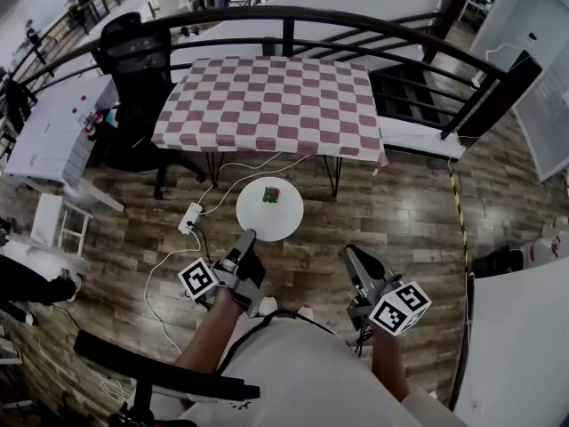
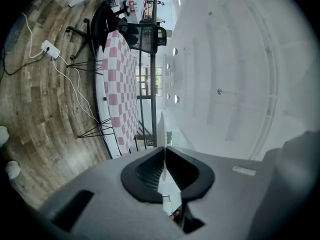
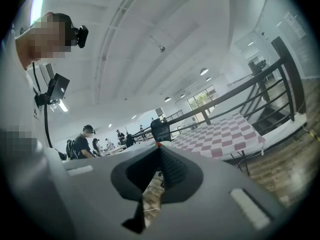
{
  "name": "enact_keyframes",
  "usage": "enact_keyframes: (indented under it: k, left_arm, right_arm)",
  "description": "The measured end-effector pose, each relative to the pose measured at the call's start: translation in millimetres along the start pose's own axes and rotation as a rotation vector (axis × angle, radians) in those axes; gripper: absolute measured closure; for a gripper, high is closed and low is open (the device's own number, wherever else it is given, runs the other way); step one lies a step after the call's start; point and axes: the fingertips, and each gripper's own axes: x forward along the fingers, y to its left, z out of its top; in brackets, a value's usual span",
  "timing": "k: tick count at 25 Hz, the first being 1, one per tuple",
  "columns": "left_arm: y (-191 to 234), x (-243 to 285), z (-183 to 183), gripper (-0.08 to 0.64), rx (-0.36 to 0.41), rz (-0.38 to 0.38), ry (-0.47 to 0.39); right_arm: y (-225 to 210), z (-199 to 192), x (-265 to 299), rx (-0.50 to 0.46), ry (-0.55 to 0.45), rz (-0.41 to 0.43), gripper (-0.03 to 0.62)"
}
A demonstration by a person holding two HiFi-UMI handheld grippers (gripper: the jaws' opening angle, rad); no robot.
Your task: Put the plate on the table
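A round white plate [image 1: 269, 210] hangs level above the wooden floor, with a small green and red item [image 1: 271, 195] on it. My left gripper [image 1: 246, 238] is shut on the plate's near rim. In the left gripper view the plate [image 2: 162, 129] shows edge-on as a thin white line pinched between the jaws. The table [image 1: 267, 100] with a red and white checked cloth stands just beyond the plate. My right gripper [image 1: 353, 254] is held low at the right, apart from the plate, its jaws [image 3: 159, 146] shut with nothing between them.
A black office chair [image 1: 133, 52] stands at the table's left corner. A dark curved railing [image 1: 356, 20] runs behind the table. A white power strip [image 1: 190, 217] and cables lie on the floor left of the plate. A white table [image 1: 53, 123] is at far left.
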Motion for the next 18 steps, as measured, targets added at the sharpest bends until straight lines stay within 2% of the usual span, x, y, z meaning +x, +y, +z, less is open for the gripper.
enact_keyframes:
  k: [18]
  left_arm:
    - [5.1,-7.9,45.3,0.538,-0.011,-0.007,0.016]
  right_arm:
    - [20.0,-12.8,43.0,-0.009,0.016,-0.024,0.584]
